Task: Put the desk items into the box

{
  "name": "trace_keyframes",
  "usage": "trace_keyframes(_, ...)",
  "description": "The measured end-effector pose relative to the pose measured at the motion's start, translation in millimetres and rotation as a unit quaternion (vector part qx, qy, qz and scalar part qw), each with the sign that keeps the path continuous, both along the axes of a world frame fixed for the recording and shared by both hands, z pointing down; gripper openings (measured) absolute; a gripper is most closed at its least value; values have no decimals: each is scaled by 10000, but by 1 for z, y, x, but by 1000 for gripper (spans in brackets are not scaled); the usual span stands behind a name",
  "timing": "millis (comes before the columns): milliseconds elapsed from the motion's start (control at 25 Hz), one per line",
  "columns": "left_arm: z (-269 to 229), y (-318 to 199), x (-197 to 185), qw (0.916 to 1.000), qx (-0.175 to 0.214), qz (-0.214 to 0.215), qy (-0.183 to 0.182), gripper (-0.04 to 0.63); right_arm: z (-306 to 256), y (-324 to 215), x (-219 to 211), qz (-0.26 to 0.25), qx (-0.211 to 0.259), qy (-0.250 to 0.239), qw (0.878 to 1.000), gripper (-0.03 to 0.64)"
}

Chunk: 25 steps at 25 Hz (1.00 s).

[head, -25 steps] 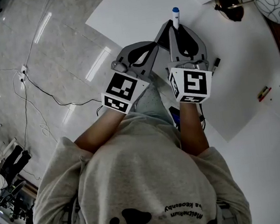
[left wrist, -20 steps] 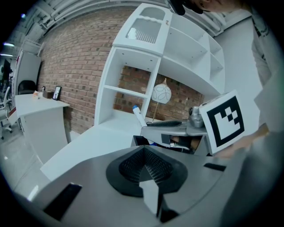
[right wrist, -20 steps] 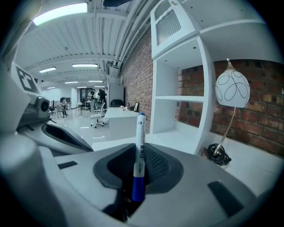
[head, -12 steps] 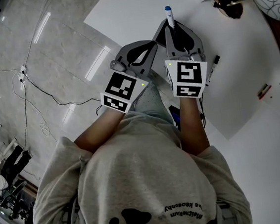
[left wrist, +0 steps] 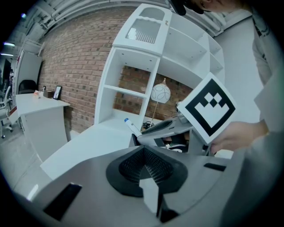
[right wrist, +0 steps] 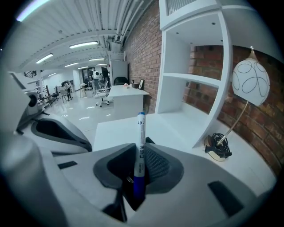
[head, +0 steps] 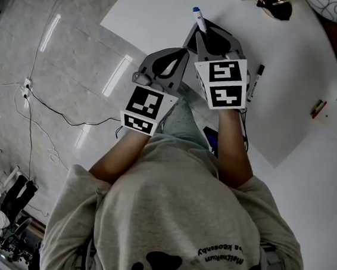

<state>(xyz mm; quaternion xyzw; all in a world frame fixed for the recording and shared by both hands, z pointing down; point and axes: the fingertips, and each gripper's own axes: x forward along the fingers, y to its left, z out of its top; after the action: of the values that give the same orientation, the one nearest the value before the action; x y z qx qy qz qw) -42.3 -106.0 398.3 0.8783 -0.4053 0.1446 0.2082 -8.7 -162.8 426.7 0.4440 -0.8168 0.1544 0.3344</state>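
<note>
Right gripper (right wrist: pixel 142 162): jaws clamped on a blue-capped marker (right wrist: pixel 140 142), cap pointing to 12 o'clock.
Left gripper (left wrist: pixel 148 170): jaws together, nothing between them; just beside the right gripper, at its 9 o'clock.
Black marker (head: pixel 255 81): lying on the white desk (head: pixel 156 13), at the right gripper's 3 o'clock.
</note>
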Motion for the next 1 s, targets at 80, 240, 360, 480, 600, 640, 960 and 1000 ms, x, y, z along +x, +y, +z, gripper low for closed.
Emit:
trace_keyframes(80,1,1,0,10000,-6,-8,1,8,3,-1,0,0,-167,39,9999,75)
trace_keyframes(240,2,1,1,10000,-30,-30,15,8,9,-3,1,32,-395,73,9992,75)
trace_keyframes(360,1,1,0,10000,-43,-47,29,8,10,-4,0,45,-400,139,9991,75)
trace_keyframes(480,1,1,1,10000,-42,-58,28,8,10,-4,0,38,-373,151,9992,75)
trace_keyframes(600,1,1,2,10000,-39,-57,30,8,9,-2,-1,-1,-326,140,9994,75)
trace_keyframes(640,1,1,2,10000,-39,-53,29,8,9,-1,-1,-10,-312,127,9994,75)
trace_keyframes(960,0,2,8,10000,-37,-37,34,8,6,0,1,-17,-233,37,9997,118)
trace_keyframes(1000,0,2,9,10000,-35,-38,36,8,6,1,1,-26,-218,16,9998,132)
